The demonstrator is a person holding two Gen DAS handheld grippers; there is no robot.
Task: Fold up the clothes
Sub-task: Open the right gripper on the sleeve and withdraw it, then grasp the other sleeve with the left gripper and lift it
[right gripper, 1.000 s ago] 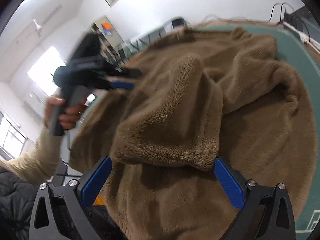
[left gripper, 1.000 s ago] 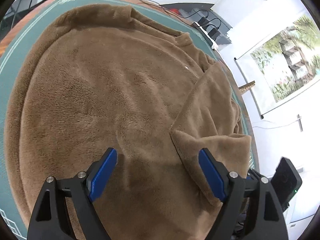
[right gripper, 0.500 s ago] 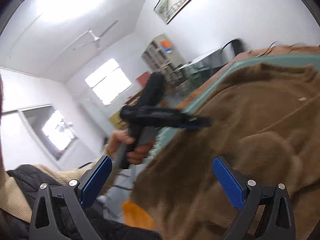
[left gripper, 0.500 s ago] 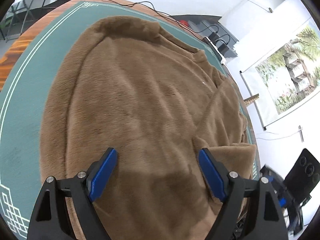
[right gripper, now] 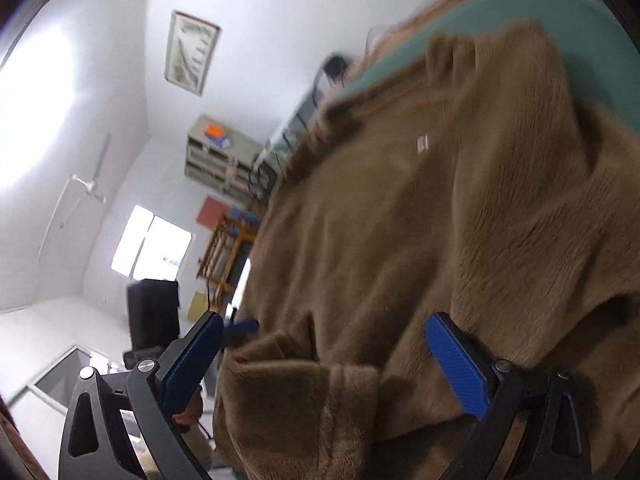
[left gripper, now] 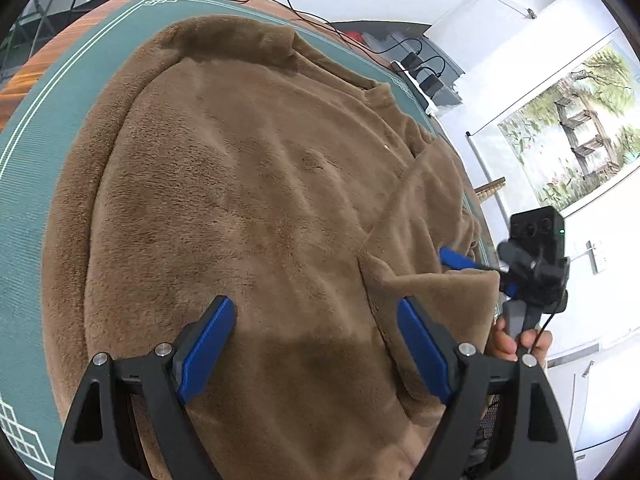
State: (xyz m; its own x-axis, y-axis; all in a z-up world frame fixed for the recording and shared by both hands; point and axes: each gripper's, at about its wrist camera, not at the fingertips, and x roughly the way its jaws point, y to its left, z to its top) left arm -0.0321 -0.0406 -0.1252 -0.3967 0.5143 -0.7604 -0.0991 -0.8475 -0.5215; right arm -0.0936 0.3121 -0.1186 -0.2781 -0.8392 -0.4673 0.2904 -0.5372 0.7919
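Left wrist view: a brown fleece garment (left gripper: 248, 200) lies spread over a green mat (left gripper: 36, 184), filling the middle of the frame; a strip of wooden table (left gripper: 24, 80) shows at the upper left edge; a sleeve (left gripper: 424, 240) is folded in across the body at centre right, its cuff edge just above the right blue pad; the left gripper (left gripper: 312, 340) sits at the bottom with its jaws wide apart and nothing between them, hovering over the cloth; at the right edge the right gripper (left gripper: 476, 272) is held by a hand (left gripper: 516, 340), one blue finger lying on the sleeve; black cables (left gripper: 280, 0) trail along the top, and a landscape painting (left gripper: 572, 132) hangs at the upper right.

Right wrist view, blurred: the garment (right gripper: 440, 220) fills the right and centre; the mat (right gripper: 480, 20) shows at the top right; the right gripper (right gripper: 320, 364) at the bottom has its jaws wide, with a folded cuff (right gripper: 296, 392) rising between the pads but pressed by neither; the left gripper (right gripper: 240, 328) peeks out behind the left pad; a framed picture (right gripper: 192, 52) and a shelf (right gripper: 220, 156) sit at the upper left, a window (right gripper: 152, 248) lower left.
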